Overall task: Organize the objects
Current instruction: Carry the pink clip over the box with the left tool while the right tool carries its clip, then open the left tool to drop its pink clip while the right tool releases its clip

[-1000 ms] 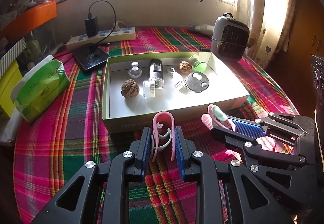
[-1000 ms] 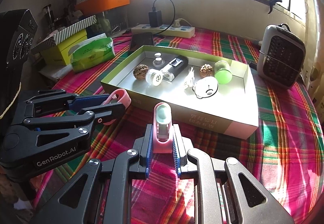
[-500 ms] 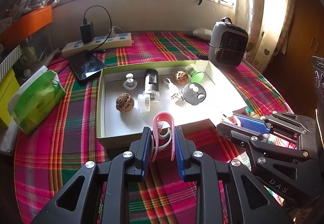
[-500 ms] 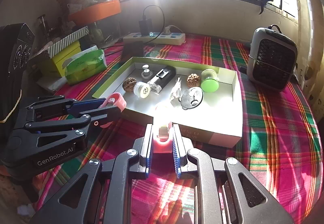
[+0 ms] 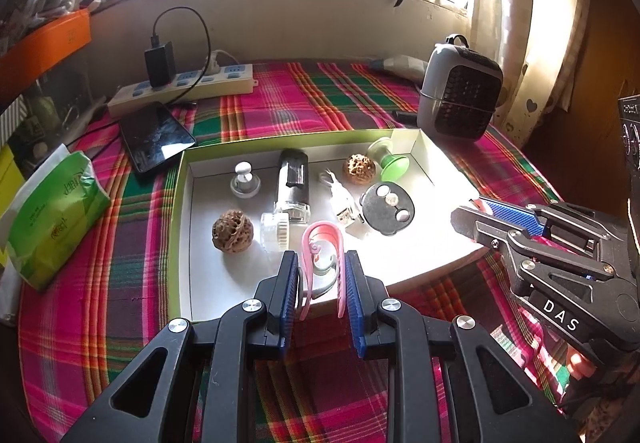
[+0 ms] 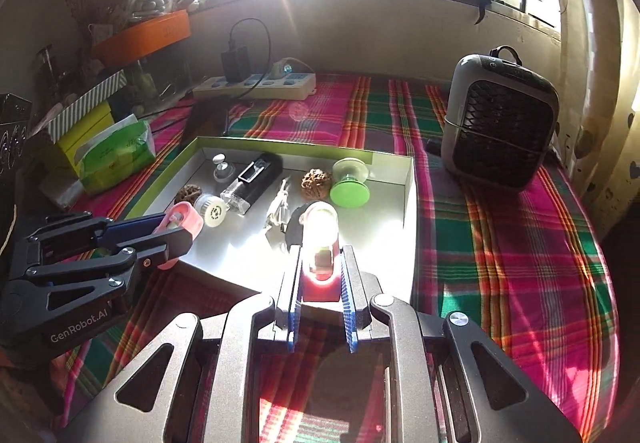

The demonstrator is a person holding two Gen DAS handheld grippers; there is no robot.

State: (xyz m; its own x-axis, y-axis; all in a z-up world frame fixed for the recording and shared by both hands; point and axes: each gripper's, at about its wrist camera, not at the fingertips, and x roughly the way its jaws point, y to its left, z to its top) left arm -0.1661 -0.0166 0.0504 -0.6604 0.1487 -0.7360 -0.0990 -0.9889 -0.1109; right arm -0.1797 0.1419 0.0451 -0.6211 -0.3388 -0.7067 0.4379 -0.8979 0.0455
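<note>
My left gripper (image 5: 322, 275) pinches a pink clip (image 5: 322, 243), my right gripper (image 6: 319, 275) a second pink clip (image 6: 319, 243), both over the green box's (image 5: 176, 203) near edge.

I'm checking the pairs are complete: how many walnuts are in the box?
2. One walnut lies near the box's left wall, by the clear cap; the other walnut sits near the far wall, beside the green suction cup.
</note>
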